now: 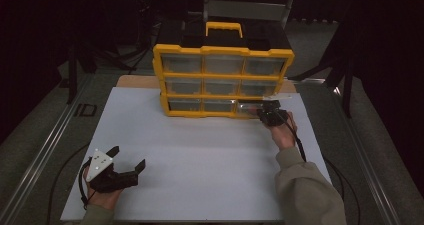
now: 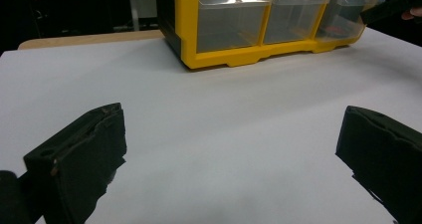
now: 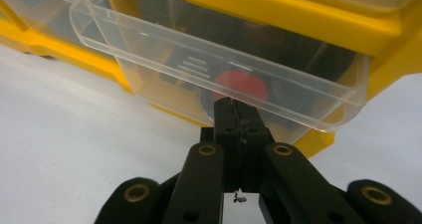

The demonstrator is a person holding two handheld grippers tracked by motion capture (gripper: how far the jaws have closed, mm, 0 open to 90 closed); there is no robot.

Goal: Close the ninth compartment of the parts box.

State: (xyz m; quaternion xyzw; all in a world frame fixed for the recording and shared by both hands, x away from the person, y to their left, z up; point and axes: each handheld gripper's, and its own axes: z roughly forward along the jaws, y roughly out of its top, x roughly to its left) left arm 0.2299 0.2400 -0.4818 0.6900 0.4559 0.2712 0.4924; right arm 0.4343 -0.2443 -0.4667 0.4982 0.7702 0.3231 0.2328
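A yellow organiser [image 1: 222, 80] with clear drawers stands at the far edge of the white board [image 1: 200, 160]. Its bottom-right drawer [image 3: 149, 50] is pulled a little way out, and a round red thing [image 3: 241, 84] lies inside. My right gripper [image 3: 233, 107] is shut, its tips pinched on the drawer's front lip; from above the right gripper [image 1: 265, 111] sits at that corner of the organiser. My left gripper [image 1: 128, 156] rests on the board's near left, open, with nothing between its fingers [image 2: 89, 144]. Far off, the organiser [image 2: 214, 55] and the right gripper [image 2: 388, 7] appear in the left gripper view.
A yellow carry handle [image 1: 224, 27] tops the organiser. A wooden tabletop [image 1: 135, 81] shows behind the board's far left. Metal rails [image 1: 45, 145] run along the left side, and dark stands rise at both sides. Cables trail from both grippers.
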